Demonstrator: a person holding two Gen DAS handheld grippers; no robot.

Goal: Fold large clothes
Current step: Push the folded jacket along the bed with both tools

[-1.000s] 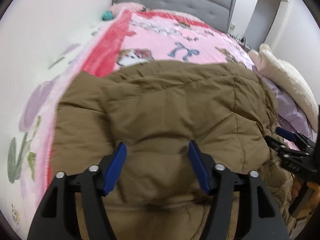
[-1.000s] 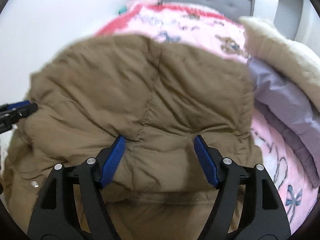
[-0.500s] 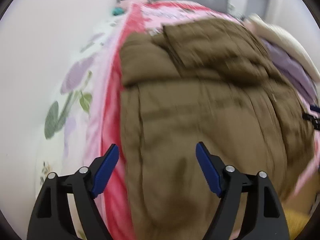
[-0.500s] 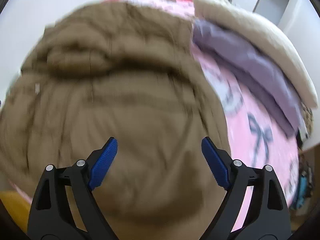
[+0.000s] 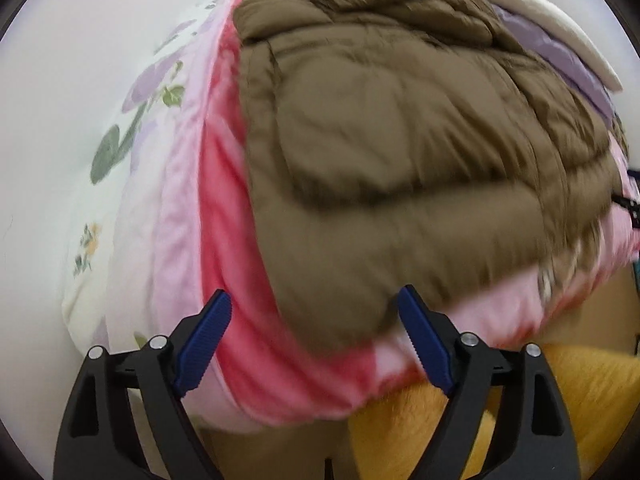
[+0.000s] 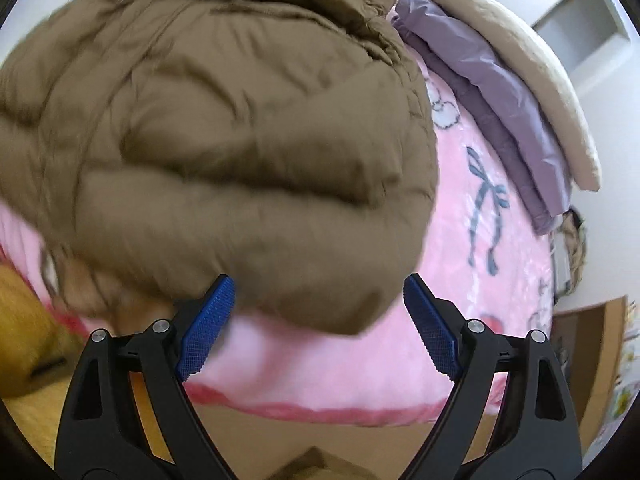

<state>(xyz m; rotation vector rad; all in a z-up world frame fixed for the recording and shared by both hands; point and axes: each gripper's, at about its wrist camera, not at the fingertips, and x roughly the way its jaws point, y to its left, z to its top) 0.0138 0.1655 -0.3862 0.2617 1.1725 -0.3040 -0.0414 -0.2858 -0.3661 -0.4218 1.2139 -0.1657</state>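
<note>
Near the bed's (image 5: 280, 380) foot edge | I'm holding left gripper (image 5: 316, 344) and right gripper (image 6: 318, 326) spread, empty | brown jacket (image 5: 400, 152) lying ahead, lengthwise toward headboard, equally near both.

The jacket (image 5: 400, 152) is matt, puffy quilted cloth. The blanket (image 6: 472, 248) looks plush with a slight sheen. Tool pads (image 6: 208, 324) are ribbed blue plastic.

A bed (image 5: 132, 184) carried a pink blanket (image 6: 472, 248). On the blanket lay a brown puffer jacket (image 5: 400, 152), and along the far side a purple garment (image 6: 492, 92) beside a cream one (image 6: 516, 52).
</note>
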